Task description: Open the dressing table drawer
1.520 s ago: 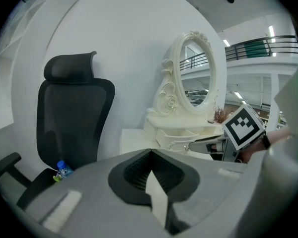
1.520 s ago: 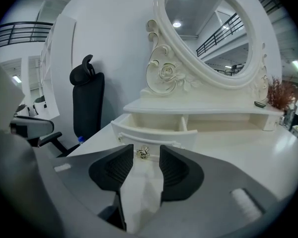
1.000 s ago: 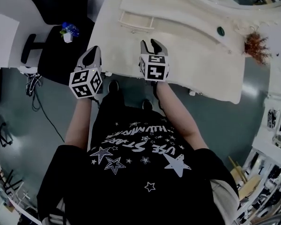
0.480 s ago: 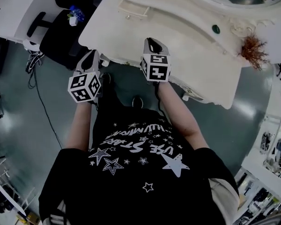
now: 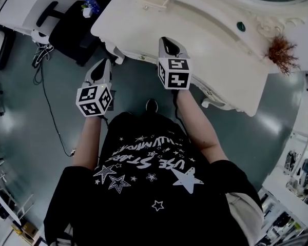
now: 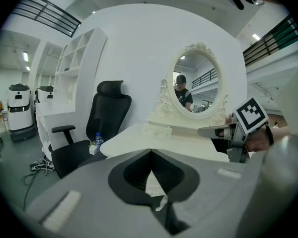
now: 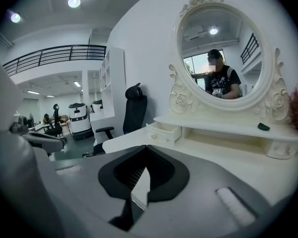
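Cream drawer sits far-left on the table, dead ahead of the right tool; left tool is further off. Both pinched closed, empty.

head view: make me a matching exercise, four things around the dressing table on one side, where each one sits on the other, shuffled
Things:
1 office chair
2 water bottle
3 dried plant
4 small drawer

Places:
a at the right end of the dressing table
b on the chair seat
c at the back left of the table top
d standing beside the table's left end

Pairs: 1-d, 2-b, 3-a, 4-c
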`<control>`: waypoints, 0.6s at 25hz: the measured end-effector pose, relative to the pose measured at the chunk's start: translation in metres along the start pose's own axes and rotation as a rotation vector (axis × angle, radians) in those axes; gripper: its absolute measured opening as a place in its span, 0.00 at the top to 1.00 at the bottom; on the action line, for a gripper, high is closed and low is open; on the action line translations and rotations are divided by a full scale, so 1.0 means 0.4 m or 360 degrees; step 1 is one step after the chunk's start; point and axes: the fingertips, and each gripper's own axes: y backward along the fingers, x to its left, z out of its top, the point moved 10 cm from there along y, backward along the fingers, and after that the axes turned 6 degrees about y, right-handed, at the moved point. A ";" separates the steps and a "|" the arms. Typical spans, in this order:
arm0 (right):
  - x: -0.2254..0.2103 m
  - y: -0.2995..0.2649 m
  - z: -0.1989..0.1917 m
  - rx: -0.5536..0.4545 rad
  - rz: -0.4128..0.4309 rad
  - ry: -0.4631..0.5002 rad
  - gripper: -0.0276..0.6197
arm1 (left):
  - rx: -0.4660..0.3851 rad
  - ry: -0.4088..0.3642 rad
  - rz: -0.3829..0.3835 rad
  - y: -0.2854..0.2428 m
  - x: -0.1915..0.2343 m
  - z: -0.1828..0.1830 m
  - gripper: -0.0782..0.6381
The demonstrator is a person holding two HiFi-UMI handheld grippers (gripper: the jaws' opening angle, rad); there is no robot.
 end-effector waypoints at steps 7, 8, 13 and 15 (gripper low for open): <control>0.088 0.050 -0.023 0.0031 0.0008 -0.0030 0.92 | 0.0003 0.0064 -0.0004 0.105 0.045 -0.046 0.89; 0.107 0.064 -0.024 0.0028 0.0008 -0.0037 0.92 | 0.0005 0.0072 -0.0007 0.126 0.053 -0.051 0.89; 0.195 0.152 -0.037 0.0022 -0.0010 -0.0047 0.92 | 0.0019 0.0059 -0.0047 0.231 0.083 -0.074 0.89; 0.221 0.183 -0.048 0.0025 -0.0024 -0.0047 0.92 | 0.0011 0.0060 -0.0056 0.265 0.090 -0.081 0.89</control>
